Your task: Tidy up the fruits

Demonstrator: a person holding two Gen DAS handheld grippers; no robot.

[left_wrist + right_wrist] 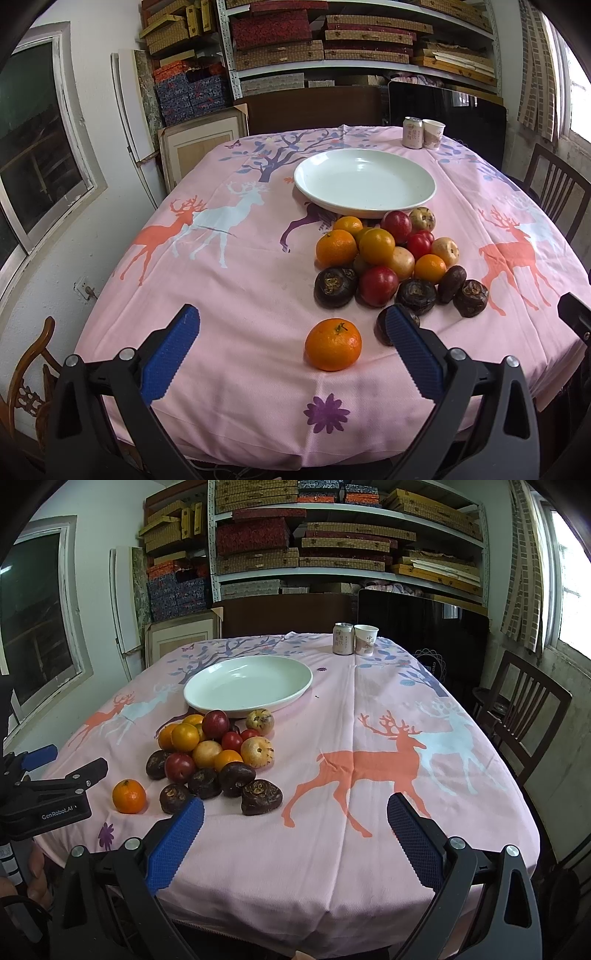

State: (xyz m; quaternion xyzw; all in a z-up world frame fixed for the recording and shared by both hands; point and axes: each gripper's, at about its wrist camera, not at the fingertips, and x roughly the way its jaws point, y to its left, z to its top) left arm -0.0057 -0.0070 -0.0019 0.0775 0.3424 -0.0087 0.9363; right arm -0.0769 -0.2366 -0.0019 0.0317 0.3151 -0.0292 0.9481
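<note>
Fruits [388,258] lie heaped on the pink deer-print tablecloth [240,295], just ahead of the left gripper [291,325] and a little to the right of its jaws. Both of its blue-padded jaws are spread wide and hold nothing. One lone mandarin [333,344] sits apart from the heap, nearer than the rest, between the two jaws and closer to the right-hand one. A dark water chestnut [384,328] is half hidden behind the tip of that right-hand jaw; whether the pad touches it I cannot tell from here.

The heap itself mixes mandarins, red plums, small red tomatoes, pale speckled pears and several more dark water chestnuts along its near edge. Touching its far side, or very nearly, stands a wide white plate [417,199] with nothing in it. Beyond the plate, toward the far edge of the table, a drink can [412,132] and a paper cup [433,133] stand side by side.

The right gripper [295,808] has its jaws spread just as wide, also empty, hovering over bare cloth with the orange deer print between them. From its view the heap lies ahead and off to the left, beyond the left-hand jaw, whose tip overlaps one water chestnut [173,798]. A wooden chair [524,716] stands off past the right-hand jaw, beside the table.
</note>
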